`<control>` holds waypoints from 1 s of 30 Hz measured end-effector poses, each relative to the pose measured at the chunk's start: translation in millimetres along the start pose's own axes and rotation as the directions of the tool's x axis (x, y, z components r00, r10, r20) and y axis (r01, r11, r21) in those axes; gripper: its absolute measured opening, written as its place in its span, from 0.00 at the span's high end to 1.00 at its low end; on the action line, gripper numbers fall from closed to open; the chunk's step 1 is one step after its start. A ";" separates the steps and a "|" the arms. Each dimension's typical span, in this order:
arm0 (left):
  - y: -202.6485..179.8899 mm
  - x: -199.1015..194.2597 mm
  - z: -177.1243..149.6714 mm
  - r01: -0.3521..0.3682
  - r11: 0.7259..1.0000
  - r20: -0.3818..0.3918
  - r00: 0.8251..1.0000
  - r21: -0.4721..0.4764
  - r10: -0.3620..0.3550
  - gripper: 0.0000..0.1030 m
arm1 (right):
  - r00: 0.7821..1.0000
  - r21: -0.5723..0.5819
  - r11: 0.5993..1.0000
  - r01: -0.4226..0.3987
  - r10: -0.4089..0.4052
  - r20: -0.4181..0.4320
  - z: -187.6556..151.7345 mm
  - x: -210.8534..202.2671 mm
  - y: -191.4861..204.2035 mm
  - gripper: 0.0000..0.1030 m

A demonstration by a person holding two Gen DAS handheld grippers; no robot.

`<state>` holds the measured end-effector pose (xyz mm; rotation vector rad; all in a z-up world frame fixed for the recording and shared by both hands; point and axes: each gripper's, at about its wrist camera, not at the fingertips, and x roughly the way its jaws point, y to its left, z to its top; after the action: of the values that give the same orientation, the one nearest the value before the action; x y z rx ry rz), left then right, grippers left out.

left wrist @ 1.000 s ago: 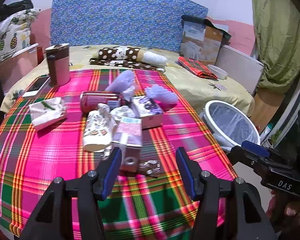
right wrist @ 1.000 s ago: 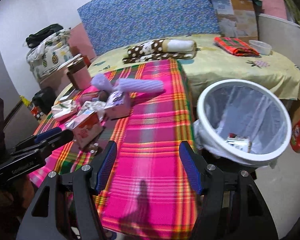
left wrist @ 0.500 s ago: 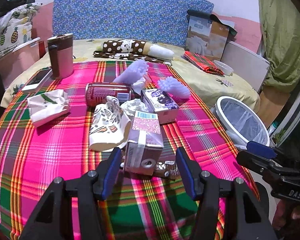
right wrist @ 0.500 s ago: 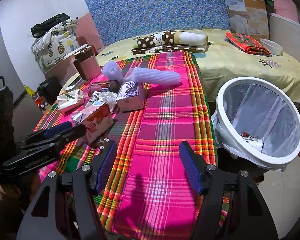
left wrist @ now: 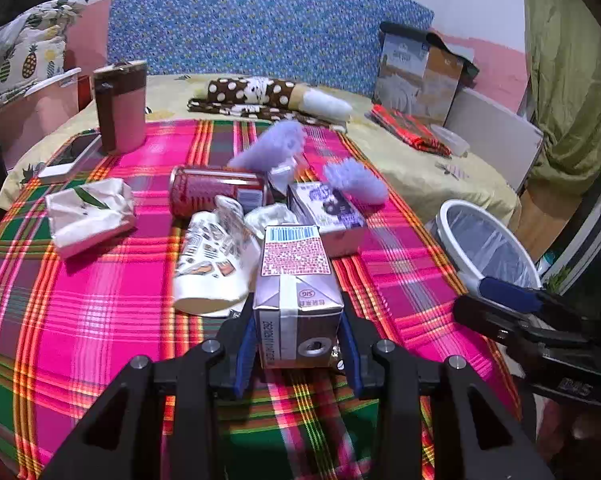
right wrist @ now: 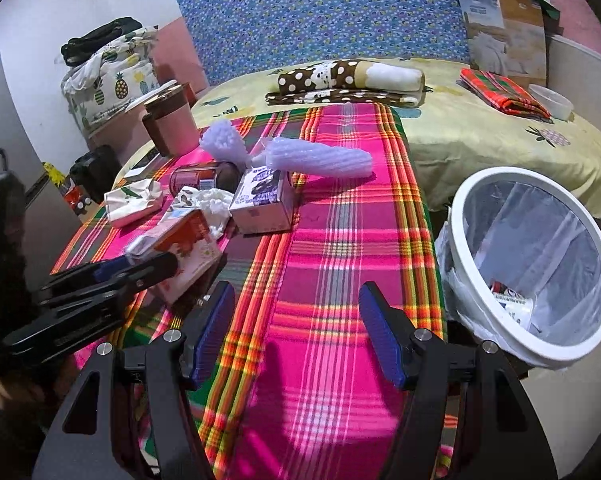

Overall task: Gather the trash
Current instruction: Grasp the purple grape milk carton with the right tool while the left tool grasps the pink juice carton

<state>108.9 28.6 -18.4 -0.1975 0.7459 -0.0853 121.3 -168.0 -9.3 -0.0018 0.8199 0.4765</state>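
Trash lies in a loose pile on the plaid cloth [left wrist: 80,320] that covers the near part of the table. The white-rimmed bin [right wrist: 532,264], lined with a clear bag, stands off the right edge of the cloth, with a few scraps at its bottom. In the pile, a crushed paper cup [left wrist: 212,264] lies on its side left of centre, and a red can [left wrist: 216,192] lies on its side just beyond it. A purple-printed carton [left wrist: 328,216] sits right of the can, with two pieces of lilac foam netting [left wrist: 356,184] at the far side. A crumpled white wrapper [left wrist: 88,216] rests apart at the left. Nearest of all, a small milk carton [left wrist: 296,292] lies on the cloth with its end toward the left wrist camera. The left gripper [left wrist: 298,344] has its blue pads on either side of this carton, and its jaws are closing, the pads at or almost at the carton's sides. The right gripper [right wrist: 296,332] hangs over bare cloth near the bin, its jaws wide apart with nothing between them.
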 end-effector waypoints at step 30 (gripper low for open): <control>49.2 5.4 18.1 -0.030 0.996 0.031 0.999 -0.080 0.032 0.63 | 0.997 -0.113 0.993 0.016 -0.025 -0.075 42.5 79.7 31.6 0.36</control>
<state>125.5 78.5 -19.3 -0.2627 0.7208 -0.0227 184.8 -99.5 -30.4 -0.1333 0.8666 0.5048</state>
